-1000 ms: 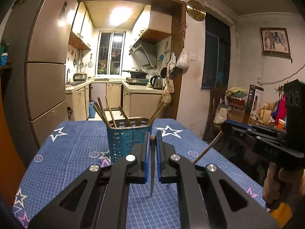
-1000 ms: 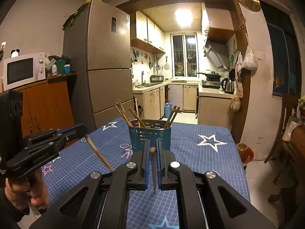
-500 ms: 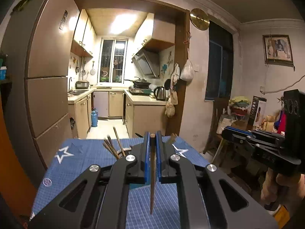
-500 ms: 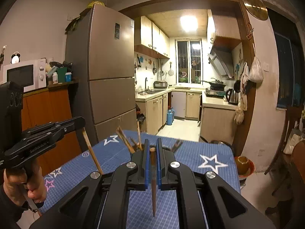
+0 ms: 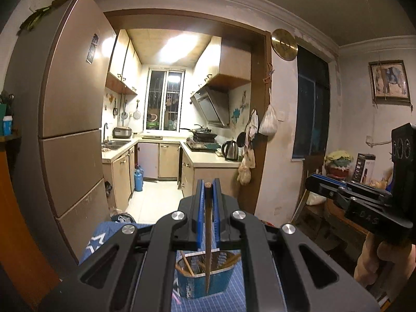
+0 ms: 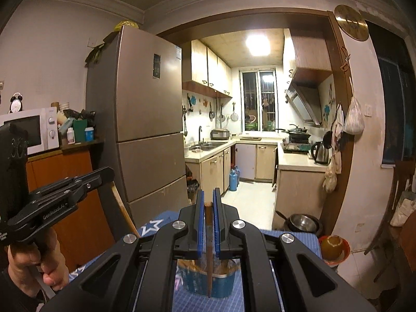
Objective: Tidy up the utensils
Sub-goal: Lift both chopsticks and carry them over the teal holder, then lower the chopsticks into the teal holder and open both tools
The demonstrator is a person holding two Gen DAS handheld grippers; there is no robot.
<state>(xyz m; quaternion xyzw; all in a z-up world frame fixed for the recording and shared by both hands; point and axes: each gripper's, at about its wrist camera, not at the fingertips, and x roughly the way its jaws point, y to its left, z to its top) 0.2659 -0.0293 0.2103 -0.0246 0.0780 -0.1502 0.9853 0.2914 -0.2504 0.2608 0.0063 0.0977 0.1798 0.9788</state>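
Each tool (image 5: 207, 189) (image 6: 207, 197) pinches a chopstick (image 5: 208, 236) (image 6: 208, 249) above the basket (image 5: 205, 279).

Home kitchen-diner (lived-in): fridge (image 6: 145, 119), stove (image 6: 296, 145), microwave (image 6: 33, 130).

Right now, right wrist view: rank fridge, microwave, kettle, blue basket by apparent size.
1. fridge
2. microwave
3. blue basket, partly hidden by the hand-held gripper, so its rank against the microwave is unsure
4. kettle

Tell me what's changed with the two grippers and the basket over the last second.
Both grippers rose and came in above the blue basket, which now shows low between the arms. Left gripper and right gripper stayed shut, each on a chopstick hanging point down over the basket; neither was released.
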